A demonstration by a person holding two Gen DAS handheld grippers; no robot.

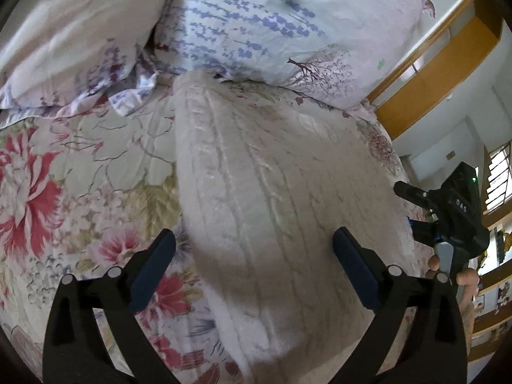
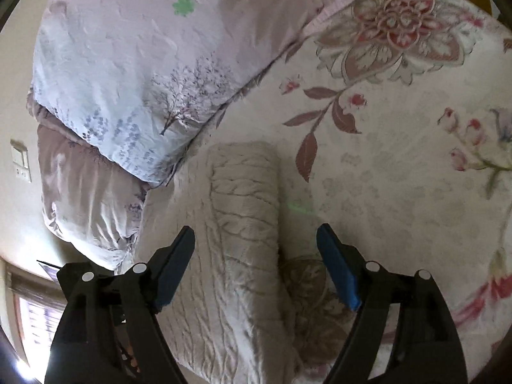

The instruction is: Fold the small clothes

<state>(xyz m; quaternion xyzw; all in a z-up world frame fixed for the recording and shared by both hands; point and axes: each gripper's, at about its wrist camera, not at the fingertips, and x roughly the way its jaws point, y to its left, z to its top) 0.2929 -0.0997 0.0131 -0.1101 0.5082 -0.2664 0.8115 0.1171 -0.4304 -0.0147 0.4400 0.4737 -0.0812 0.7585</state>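
Both grippers, left gripper (image 1: 254, 243) and right gripper (image 2: 256, 240), are hovering spread over the cream cable-knit garment (image 1: 256, 176); pinch matching corners before folding.

Fuzzy cable-knit sweater (image 1: 256, 192) on smooth matt floral cotton bedspread (image 1: 80, 176)

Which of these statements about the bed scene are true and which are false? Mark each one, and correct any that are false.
1. The cream knitted garment lies on a floral bedspread. True.
2. The left gripper is clamped shut on the garment. False: its jaws stand wide open above the knit.
3. A pillow with a blue flower print lies beyond the garment. True.
4. The right gripper holds a red sock. False: it is open and holds nothing.
5. The garment is black. False: it is cream.
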